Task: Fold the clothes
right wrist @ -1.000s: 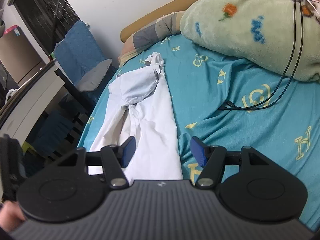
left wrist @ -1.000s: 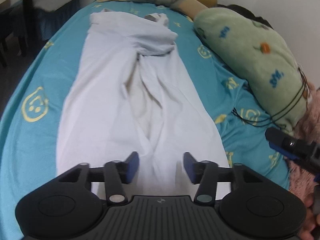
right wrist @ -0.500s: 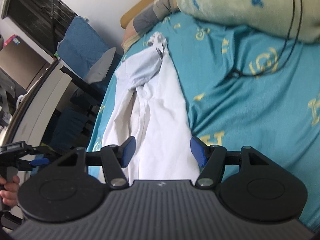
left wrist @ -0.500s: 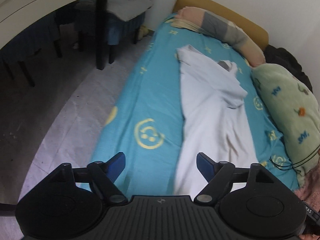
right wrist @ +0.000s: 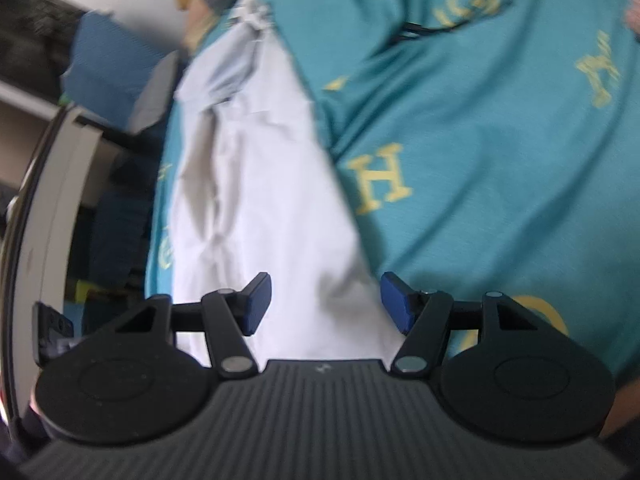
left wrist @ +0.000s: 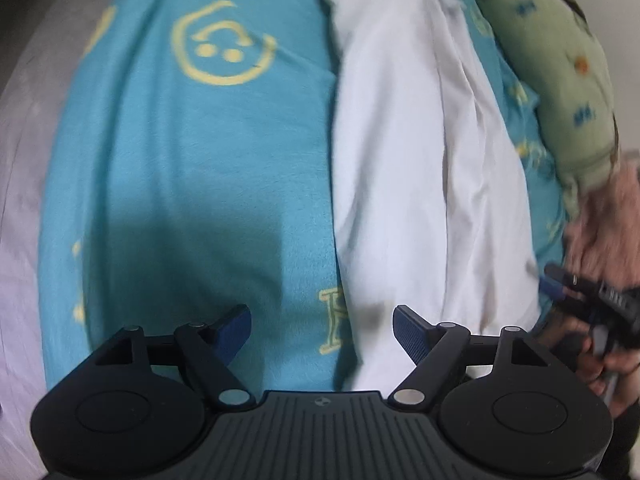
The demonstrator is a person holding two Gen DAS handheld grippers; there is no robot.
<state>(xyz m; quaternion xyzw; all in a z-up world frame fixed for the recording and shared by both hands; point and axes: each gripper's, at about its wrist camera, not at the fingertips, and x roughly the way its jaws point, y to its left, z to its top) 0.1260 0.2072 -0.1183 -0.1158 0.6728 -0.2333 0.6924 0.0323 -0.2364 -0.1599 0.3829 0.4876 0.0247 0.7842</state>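
A white garment [left wrist: 416, 168] lies folded into a long strip along a bed with a teal sheet [left wrist: 192, 168]. It also shows in the right wrist view [right wrist: 260, 184]. My left gripper [left wrist: 322, 330] is open and empty, low over the garment's near left edge. My right gripper [right wrist: 325, 304] is open and empty, over the garment's near right corner. The right gripper also shows at the right edge of the left wrist view [left wrist: 560, 284], held in a hand.
A green patterned duvet [left wrist: 560, 60] lies along the bed's right side. A black cable [right wrist: 424, 30] lies on the sheet. A blue chair [right wrist: 108, 64] and a white desk edge [right wrist: 44, 184] stand left of the bed. Grey floor [left wrist: 20, 160] runs beside the bed.
Both grippers have dropped closer to the near end of the garment. The left gripper swung left, then back toward the garment's left edge, and its jaws opened wider.
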